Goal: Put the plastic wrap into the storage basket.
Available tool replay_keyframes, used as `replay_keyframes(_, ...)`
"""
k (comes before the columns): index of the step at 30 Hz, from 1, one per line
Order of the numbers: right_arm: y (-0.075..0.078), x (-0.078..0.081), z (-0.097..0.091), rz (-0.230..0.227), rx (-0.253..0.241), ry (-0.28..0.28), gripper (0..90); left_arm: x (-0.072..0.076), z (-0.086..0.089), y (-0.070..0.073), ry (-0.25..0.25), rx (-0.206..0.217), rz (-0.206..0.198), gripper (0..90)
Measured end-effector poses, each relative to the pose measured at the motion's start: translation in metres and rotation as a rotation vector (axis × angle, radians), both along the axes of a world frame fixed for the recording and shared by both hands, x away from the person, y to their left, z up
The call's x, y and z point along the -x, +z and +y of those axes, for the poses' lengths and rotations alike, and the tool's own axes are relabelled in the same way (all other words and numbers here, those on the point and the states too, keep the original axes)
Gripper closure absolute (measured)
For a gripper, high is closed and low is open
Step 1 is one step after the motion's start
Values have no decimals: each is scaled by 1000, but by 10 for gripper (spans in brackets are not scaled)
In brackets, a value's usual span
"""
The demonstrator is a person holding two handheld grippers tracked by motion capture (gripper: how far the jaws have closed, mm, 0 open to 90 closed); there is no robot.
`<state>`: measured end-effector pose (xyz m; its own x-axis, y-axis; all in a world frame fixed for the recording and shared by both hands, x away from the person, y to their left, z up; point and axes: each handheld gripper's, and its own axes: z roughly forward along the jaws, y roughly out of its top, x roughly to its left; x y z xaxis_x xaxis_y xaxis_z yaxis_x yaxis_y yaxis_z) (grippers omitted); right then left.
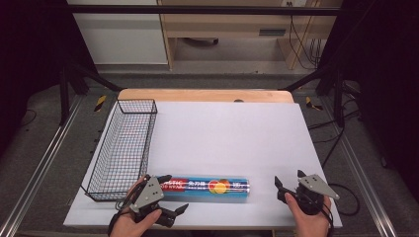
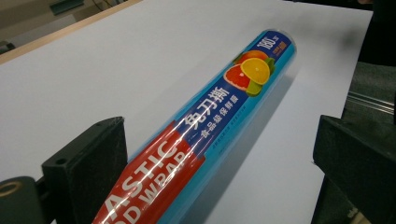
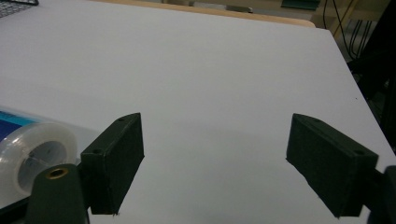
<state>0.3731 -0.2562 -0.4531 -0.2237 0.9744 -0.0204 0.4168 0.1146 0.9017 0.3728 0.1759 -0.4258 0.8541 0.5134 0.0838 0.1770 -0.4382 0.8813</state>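
I start from the white table, kept bare so the roll can be worked freely. The wire basket runs along its edge at nine o'clock, long side parallel to that edge, likely the drop point for a long item. The plastic wrap roll lies on its side at six o'clock, just right of the basket's near corner. My left gripper straddles the roll's red end, jaws spread wide, not yet pressing. My right gripper waits released at five o'clock, just beyond the roll's far end, holding nothing.
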Motion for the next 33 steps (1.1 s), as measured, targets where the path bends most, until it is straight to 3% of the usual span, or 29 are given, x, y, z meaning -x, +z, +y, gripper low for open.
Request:
replay_keyframes(3,0,0,-2,-1,-9,-18,150,-6,-3,8,-25,-3,10,29)
replay_keyframes(8,-1,2,-6,0,-24,-27,135,-21,-16,22,-81,-79,21,28)
replay_keyframes(10,0,3,-7,-8,-36,-34,135,-27,-21,26,-108,-91,39,30)
replay_keyframes(12,0,2,-8,-10,-33,-34,114,-32,-26,30,-125,-141,27,30)
replay_keyframes(15,-1,1,-7,-1,-42,-29,104,-38,-36,37,-170,-190,59,33)
replay_keyframes(19,0,1,-4,-8,-34,-24,102,-40,-48,46,-224,-276,48,34)
replay_keyframes(24,-1,1,-4,3,-45,-16,99,-48,-59,45,-282,-382,42,51)
replay_keyframes(28,-2,0,-5,8,-57,-13,99,-56,-66,44,-301,-423,76,47)
replay_keyframes(33,-3,-1,-4,14,-58,-6,99,-62,-74,39,-326,-492,89,56)
